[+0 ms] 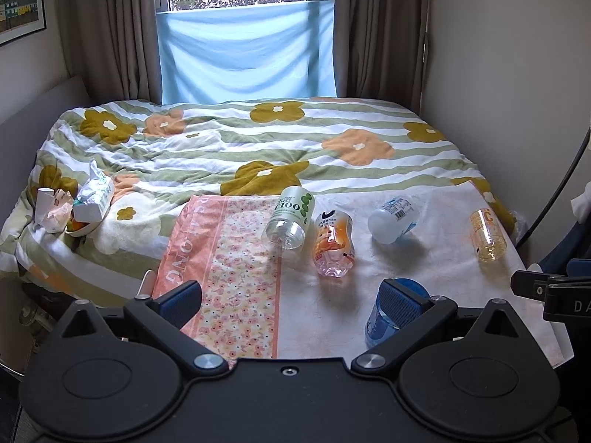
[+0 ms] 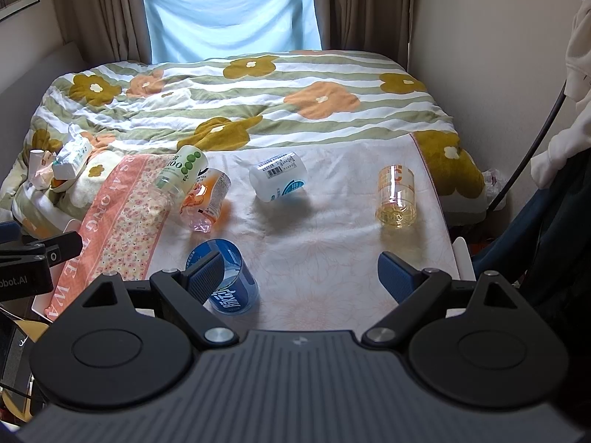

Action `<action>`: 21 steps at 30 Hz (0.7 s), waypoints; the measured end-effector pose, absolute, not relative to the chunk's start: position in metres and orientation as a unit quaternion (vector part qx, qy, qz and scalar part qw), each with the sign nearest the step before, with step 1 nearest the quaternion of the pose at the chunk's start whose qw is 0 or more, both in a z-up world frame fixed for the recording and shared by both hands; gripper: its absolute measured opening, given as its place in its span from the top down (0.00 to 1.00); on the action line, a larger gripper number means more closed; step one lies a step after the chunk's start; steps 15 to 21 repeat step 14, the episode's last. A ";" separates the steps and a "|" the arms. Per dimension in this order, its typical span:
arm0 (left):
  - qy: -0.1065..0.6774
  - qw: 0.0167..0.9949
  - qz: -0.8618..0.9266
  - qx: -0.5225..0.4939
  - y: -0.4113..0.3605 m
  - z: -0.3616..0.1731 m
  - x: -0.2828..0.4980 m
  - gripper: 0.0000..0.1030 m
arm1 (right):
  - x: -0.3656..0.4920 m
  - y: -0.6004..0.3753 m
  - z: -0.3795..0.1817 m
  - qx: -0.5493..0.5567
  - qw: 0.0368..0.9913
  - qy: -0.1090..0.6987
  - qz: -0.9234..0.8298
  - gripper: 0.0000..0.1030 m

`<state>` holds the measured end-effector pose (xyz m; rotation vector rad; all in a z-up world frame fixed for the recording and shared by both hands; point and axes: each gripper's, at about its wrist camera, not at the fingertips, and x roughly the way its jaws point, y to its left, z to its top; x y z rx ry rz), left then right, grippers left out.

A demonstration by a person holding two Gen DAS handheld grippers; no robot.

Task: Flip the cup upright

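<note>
Several plastic cups lie on their sides on a cloth-covered board: a green-dotted cup [image 1: 290, 217] [image 2: 181, 175], an orange-printed cup [image 1: 332, 243] [image 2: 205, 199], a white cup with blue print [image 1: 393, 217] [image 2: 279, 176], a clear yellow-tinted cup [image 1: 487, 234] [image 2: 396, 195] and a blue cup [image 1: 384, 323] [image 2: 231, 284] nearest me. My left gripper [image 1: 290, 301] is open and empty, its right finger in front of the blue cup. My right gripper [image 2: 301, 280] is open and empty, its left finger in front of the blue cup.
The board rests on a bed with a floral striped quilt [image 1: 258, 140]. A tissue pack [image 1: 92, 199] and small clutter lie at the bed's left edge. Walls close in on the right, curtains and a window behind. The other gripper's body shows at each view's edge.
</note>
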<state>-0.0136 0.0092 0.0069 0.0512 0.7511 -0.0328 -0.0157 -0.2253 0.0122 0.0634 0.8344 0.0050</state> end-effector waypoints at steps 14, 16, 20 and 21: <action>0.358 0.933 -0.017 0.019 0.012 0.006 -0.015 0.00 | -0.016 -0.224 0.012 0.030 0.914 0.405 0.003 0.00; 0.358 0.933 -0.017 0.019 0.012 0.006 -0.015 0.00 | -0.016 -0.224 0.012 0.030 0.914 0.405 0.003 0.00; 0.358 0.933 -0.017 0.019 0.012 0.006 -0.015 0.00 | -0.016 -0.224 0.012 0.030 0.914 0.405 0.003 0.00; 0.358 0.933 -0.017 0.019 0.012 0.006 -0.015 0.00 | -0.016 -0.224 0.012 0.030 0.914 0.405 0.003 0.00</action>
